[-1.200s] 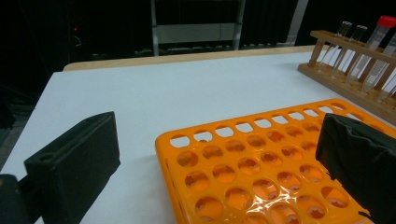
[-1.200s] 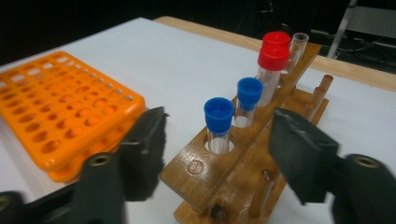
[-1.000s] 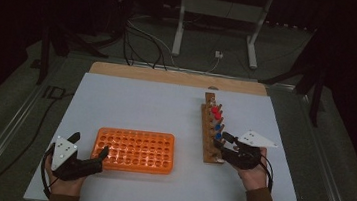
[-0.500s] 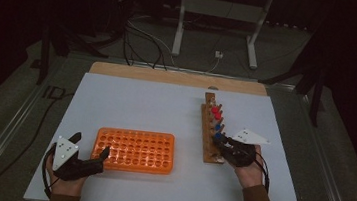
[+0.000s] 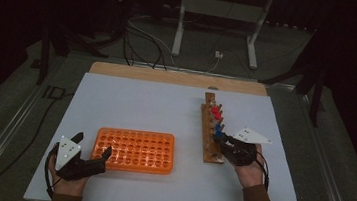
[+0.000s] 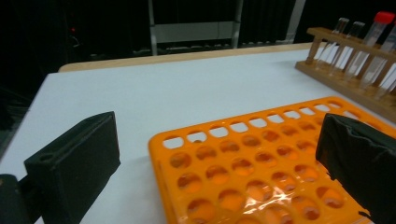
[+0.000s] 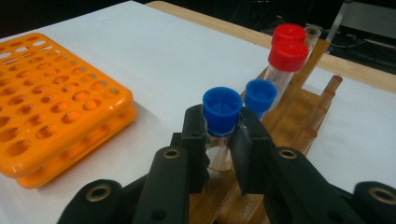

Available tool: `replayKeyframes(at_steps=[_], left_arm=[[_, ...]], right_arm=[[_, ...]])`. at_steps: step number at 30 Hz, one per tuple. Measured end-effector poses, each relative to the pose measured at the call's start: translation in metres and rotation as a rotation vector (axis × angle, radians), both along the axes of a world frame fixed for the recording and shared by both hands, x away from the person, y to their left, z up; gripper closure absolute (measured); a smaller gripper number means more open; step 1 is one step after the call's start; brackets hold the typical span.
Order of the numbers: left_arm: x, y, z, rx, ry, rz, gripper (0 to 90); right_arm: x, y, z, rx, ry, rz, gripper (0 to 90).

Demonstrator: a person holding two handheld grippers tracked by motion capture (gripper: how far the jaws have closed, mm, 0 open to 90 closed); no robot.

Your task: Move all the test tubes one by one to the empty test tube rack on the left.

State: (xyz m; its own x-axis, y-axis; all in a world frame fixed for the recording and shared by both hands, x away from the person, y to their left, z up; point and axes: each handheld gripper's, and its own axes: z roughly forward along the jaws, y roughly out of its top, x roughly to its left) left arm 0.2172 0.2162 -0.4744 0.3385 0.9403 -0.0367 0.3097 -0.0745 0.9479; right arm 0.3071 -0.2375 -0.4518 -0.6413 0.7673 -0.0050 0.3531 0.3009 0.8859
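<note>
Right gripper view: an upright blue-capped tube [image 7: 221, 122], long axis vertical and cap up, stands in the wooden rack [image 7: 299, 126], pinched just below its cap between the jaws of the right claw [image 7: 219, 140]. A second blue-capped tube [image 7: 259, 97] and two red-capped tubes [image 7: 286, 56] stand behind. On the white surface [image 5: 141, 101], the left claw [image 6: 215, 168] is spread wide around the orange rack's [image 6: 261, 158] near corner.

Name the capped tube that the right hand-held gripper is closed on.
The nearer blue-capped tube, clamped just under its cap by the right hand-held gripper. The other blue tube and both red tubes stand free behind it.
</note>
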Motion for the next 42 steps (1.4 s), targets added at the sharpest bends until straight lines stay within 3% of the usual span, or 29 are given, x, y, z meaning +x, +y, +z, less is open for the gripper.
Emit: replayKeyframes(at_steps=[7,10,17,22,26,30,38,42], left_arm=[[0.004,-0.020,0.012,0.035,-0.008,-0.071,0.7],[0.007,-0.028,0.020,0.040,-0.016,-0.103,0.7],[0.029,-0.048,0.042,-0.001,-0.031,-0.216,0.7],[0.043,-0.062,0.058,-0.010,-0.071,-0.250,0.7],[0.051,-0.070,0.063,-0.037,-0.066,-0.266,0.7],[0.058,-0.085,0.063,-0.053,-0.068,-0.293,1.4],[0.068,-0.120,0.056,0.013,-0.019,-0.383,5.5],[0.070,-0.135,0.051,0.015,0.001,-0.427,10.1]], right_arm=[[-0.001,-0.001,0.012,-0.010,-0.011,0.008,76.4],[-0.002,-0.002,0.025,-0.011,-0.026,0.008,76.5],[-0.005,-0.002,0.049,-0.007,-0.048,0.016,76.5],[-0.004,0.000,0.060,0.002,-0.063,0.021,76.4],[-0.004,0.003,0.067,0.015,-0.066,0.037,76.4],[-0.003,0.008,0.070,0.015,-0.056,0.056,76.4],[0.000,0.028,0.066,0.015,-0.005,0.105,76.3],[0.000,0.038,0.066,0.017,0.001,0.127,76.3]])
